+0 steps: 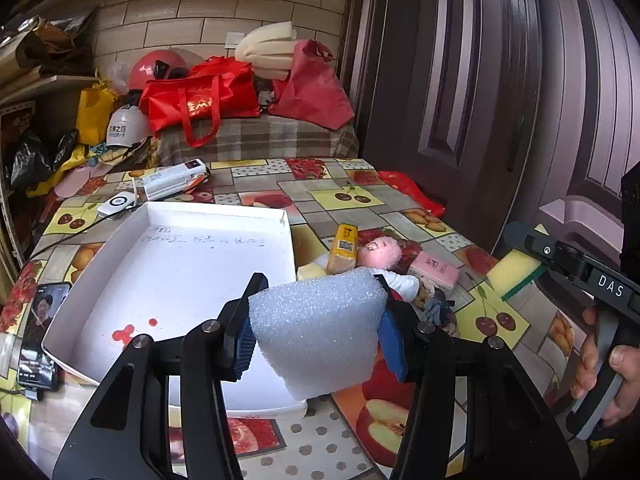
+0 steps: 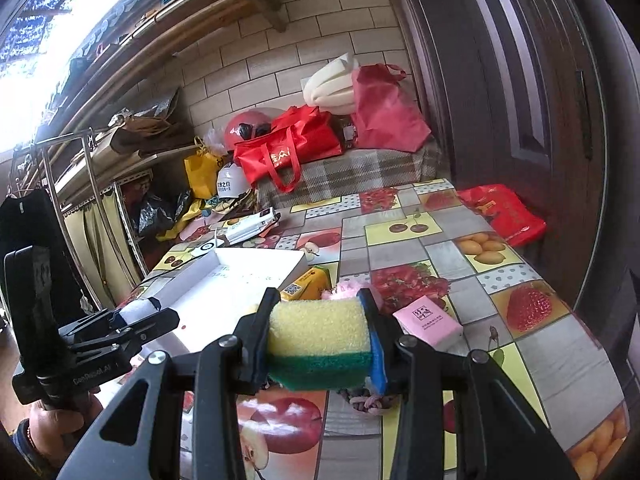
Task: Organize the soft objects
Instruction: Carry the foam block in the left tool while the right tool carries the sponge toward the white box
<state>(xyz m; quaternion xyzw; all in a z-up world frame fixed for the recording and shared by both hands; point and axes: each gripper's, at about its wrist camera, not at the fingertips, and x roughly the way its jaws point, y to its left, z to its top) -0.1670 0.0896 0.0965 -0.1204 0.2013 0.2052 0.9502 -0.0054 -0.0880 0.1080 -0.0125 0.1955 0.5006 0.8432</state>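
My left gripper [image 1: 320, 316] is shut on a white foam block [image 1: 320, 328], held above the near right edge of the white tray [image 1: 168, 264]. My right gripper [image 2: 320, 336] is shut on a yellow and green sponge [image 2: 320, 340], held above the table to the right of the tray. The sponge also shows in the left wrist view [image 1: 516, 270]. A pink-headed soft doll [image 1: 380, 254], a yellow pack [image 1: 343, 249] and a pink tissue pack [image 1: 438, 272] lie on the fruit-patterned tablecloth beside the tray. A knotted rope toy [image 1: 438, 308] lies next to the doll.
A phone [image 1: 40, 332] lies at the tray's left. A white remote [image 1: 116, 204] and white boxes [image 1: 172, 180] sit behind the tray. Red bags [image 1: 204, 96] and helmets are piled on a checked bench beyond the table. A dark door [image 1: 480, 80] stands at the right.
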